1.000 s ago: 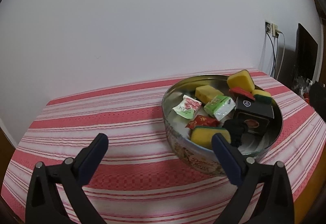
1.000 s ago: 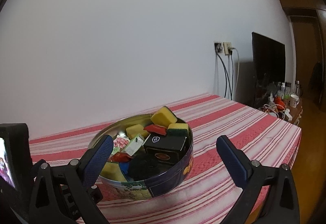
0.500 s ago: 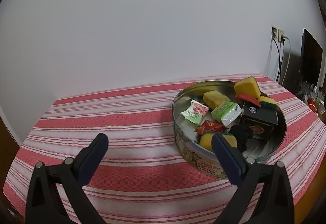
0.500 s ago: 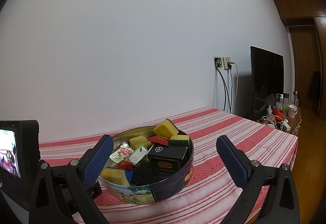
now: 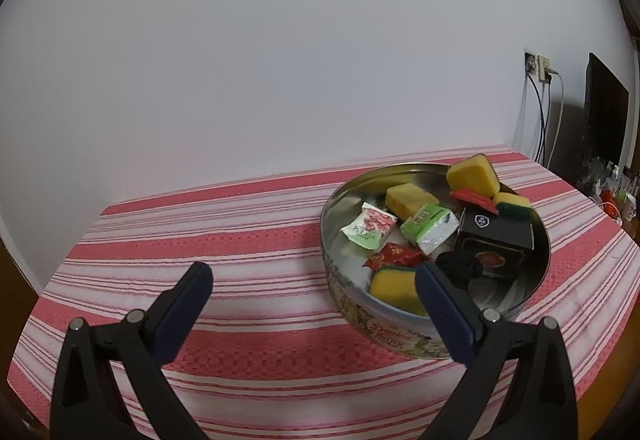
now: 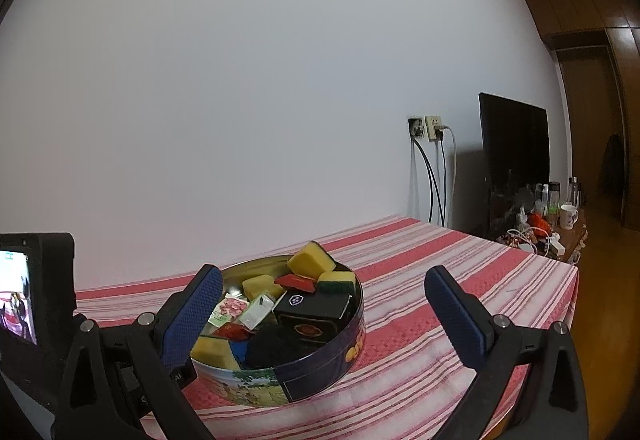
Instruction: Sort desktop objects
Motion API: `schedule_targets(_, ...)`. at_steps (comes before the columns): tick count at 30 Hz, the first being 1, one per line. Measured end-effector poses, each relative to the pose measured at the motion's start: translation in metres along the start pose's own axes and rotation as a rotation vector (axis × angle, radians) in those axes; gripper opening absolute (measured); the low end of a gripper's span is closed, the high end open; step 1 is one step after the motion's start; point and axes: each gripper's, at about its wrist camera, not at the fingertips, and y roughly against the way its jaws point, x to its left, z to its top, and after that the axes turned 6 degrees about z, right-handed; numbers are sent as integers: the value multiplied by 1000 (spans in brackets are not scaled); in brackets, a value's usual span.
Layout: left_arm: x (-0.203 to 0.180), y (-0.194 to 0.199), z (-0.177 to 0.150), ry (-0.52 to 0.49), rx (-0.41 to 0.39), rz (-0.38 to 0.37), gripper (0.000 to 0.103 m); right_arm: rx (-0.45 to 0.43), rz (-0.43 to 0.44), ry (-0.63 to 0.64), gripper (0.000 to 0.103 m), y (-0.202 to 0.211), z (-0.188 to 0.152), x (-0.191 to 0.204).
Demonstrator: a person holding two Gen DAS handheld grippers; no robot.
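Note:
A round metal cookie tin sits on the red striped tablecloth. It holds yellow sponges, snack packets, a green packet, a red wrapper, a black box and a black fuzzy item. My left gripper is open and empty, above the cloth just left of the tin. My right gripper is open and empty, raised in front of the tin.
The white wall stands behind the table. A wall socket with cables and a dark screen are at the right, beside a cluttered side table. The left gripper's camera body shows at the right wrist view's left edge.
Both grippers have drawn back and tilted a little, so the tin sits lower and farther in the views. Both stay open and empty. Nothing in the tin moved.

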Motion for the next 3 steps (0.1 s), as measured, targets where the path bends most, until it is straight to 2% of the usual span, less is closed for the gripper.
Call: schedule_targets(3, -3, 0, 0, 0, 1, 4, 102, 2, -7, -3, 103, 0, 0, -6)
